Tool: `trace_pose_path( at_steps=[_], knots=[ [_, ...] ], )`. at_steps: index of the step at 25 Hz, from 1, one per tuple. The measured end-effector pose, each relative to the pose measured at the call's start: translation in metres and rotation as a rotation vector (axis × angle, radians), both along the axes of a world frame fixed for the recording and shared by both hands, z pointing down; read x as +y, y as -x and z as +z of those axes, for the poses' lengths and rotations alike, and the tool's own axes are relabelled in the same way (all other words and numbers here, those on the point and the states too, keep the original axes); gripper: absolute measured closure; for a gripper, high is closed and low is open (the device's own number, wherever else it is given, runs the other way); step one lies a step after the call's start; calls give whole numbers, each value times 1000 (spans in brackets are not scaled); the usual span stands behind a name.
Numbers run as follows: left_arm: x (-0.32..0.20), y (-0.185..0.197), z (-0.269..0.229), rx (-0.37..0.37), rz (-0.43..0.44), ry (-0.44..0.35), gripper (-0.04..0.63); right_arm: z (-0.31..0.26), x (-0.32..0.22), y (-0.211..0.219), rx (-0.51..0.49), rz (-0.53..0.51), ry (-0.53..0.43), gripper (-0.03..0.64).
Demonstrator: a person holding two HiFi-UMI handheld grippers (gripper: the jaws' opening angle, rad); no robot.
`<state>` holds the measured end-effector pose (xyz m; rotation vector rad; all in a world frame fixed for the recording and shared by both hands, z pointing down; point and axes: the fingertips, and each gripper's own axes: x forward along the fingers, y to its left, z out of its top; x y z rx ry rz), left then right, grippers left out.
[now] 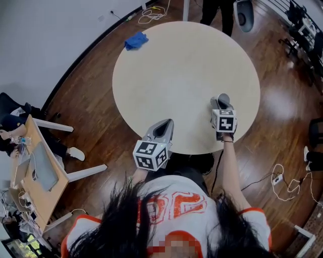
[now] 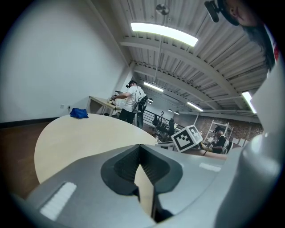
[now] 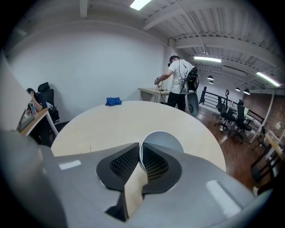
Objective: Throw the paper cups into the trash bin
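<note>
A white paper cup (image 3: 163, 140) lies on its side on the round beige table (image 1: 181, 70), its open mouth facing the right gripper view's camera. My right gripper (image 3: 140, 150) is shut on the cup's rim wall, one pad inside and one outside. From the head view this gripper (image 1: 222, 101) is over the table's near right part, and the cup there is mostly hidden by it. My left gripper (image 2: 140, 153) is shut with nothing in it, and hovers over the table's near edge (image 1: 165, 125). No trash bin is clearly in sight.
A blue cloth (image 1: 136, 40) lies at the table's far left edge. A person (image 1: 217, 10) stands beyond the table beside a grey rounded object (image 1: 244, 12). A wooden desk (image 1: 38, 176) with a laptop stands to the left, and cables (image 1: 282, 181) lie on the floor at the right.
</note>
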<state>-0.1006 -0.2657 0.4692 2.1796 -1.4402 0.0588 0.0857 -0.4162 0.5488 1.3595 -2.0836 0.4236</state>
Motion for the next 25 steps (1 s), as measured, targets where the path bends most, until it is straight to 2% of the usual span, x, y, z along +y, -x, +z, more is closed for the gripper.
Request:
trace_pose_path(
  at_steps=[6, 16, 25],
  knots=[
    [24, 0, -6, 19, 61, -25, 595, -26, 75, 28, -127, 38, -13, 586],
    [80, 0, 5, 10, 172, -1, 595, -32, 197, 55, -248, 130, 10, 586],
    [104, -29, -3, 15, 249, -23, 595, -25, 248, 46, -216, 148, 21, 588]
  ],
)
